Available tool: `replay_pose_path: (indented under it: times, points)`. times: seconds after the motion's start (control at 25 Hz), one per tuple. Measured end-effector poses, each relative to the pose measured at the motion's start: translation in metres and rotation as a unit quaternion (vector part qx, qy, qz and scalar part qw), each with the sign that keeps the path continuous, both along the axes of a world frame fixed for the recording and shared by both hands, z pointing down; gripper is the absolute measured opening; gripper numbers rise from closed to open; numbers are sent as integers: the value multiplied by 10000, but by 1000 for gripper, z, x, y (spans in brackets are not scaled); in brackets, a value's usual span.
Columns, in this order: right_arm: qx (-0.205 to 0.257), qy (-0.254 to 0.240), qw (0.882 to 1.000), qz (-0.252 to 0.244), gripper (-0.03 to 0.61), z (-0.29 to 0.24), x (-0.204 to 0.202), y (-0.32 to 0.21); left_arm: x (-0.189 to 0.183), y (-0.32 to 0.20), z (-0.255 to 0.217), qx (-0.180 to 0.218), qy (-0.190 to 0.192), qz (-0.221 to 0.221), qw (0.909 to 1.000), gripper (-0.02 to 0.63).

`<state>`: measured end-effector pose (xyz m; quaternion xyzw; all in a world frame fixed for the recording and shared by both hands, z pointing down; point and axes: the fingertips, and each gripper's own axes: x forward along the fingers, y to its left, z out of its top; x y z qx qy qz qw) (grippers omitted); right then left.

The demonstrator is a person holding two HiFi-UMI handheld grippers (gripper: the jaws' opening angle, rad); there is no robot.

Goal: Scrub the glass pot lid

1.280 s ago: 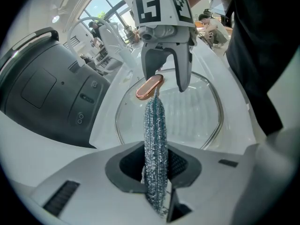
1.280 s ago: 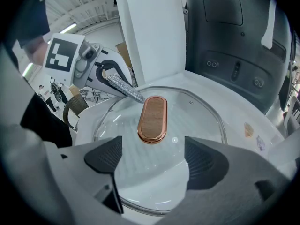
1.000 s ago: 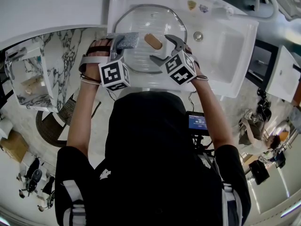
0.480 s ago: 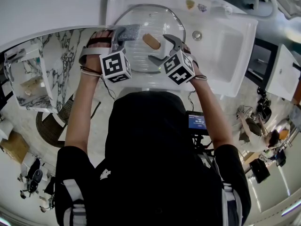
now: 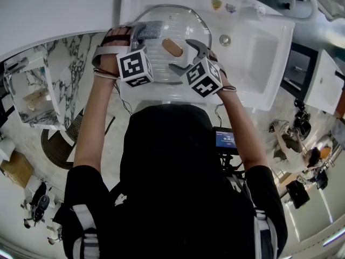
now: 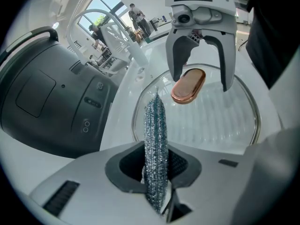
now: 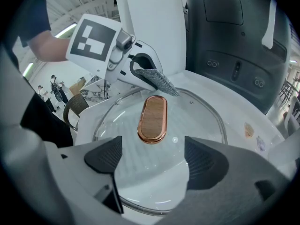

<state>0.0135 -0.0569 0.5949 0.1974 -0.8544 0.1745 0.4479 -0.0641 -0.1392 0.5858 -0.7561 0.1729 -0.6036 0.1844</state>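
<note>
A round glass pot lid [image 5: 178, 23] with a copper-rimmed wooden handle [image 5: 172, 47] lies in the white sink [image 5: 259, 53]. My left gripper [image 5: 141, 34] is shut on a steel-wool scrubber [image 5: 150, 30], held at the lid's far-left rim; contact with the glass is unclear. In the left gripper view the scrubber [image 6: 154, 139] stands edge-on between the jaws, with the lid [image 6: 211, 125] beyond. My right gripper [image 5: 184, 55] is open over the lid's near-right part, its jaws astride the handle [image 7: 152, 118] without touching it. The right gripper view shows the scrubber [image 7: 161, 84] behind the handle.
The sink drain [image 5: 225, 39] lies to the right of the lid. A marble counter [image 5: 70, 63] runs along the sink's left side. A large dark grey appliance [image 6: 56, 102] stands just beyond the sink. People and chairs show far off on the floor.
My left gripper has carried the scrubber along the lid's left rim toward the far side. The right gripper has barely shifted.
</note>
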Motion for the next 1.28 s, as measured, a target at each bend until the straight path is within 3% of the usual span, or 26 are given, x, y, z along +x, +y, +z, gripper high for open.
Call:
replay_pose_path:
  times: [0.88,1.28]
  points:
    - [-18,25,10000,-1,379,1,0,0,6,-11,3,440,-59,-40,9990,72]
    - [-23,25,10000,-2,379,1,1,0,4,5,2,403,-5,-91,9991,72]
